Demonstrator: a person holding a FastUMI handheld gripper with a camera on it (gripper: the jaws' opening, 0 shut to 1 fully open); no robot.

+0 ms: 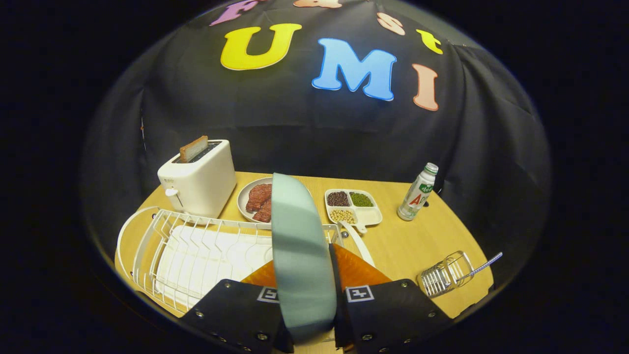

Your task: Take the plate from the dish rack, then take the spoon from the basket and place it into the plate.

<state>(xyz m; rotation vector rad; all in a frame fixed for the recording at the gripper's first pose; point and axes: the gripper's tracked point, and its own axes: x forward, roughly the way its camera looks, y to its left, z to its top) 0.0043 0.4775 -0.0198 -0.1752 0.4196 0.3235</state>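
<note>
A pale green plate (300, 250) stands on edge between my two fingers, and my gripper (304, 290) is shut on it. The plate is held above the right end of the white wire dish rack (196, 250), which lies to the left on the wooden table. Its rim reaches up past the fingers and hides the table behind it. To the right, near the table's front edge, a small wire basket (444, 275) lies on its side with a spoon (484, 266) sticking out of it, its handle pointing right.
A white toaster (199, 179) with a slice of toast stands behind the rack. Beside it sit a plate of meat (255, 199), a divided tray of beans (353, 205) and a white bottle (417, 192). A white spatula (357, 242) lies by the rack.
</note>
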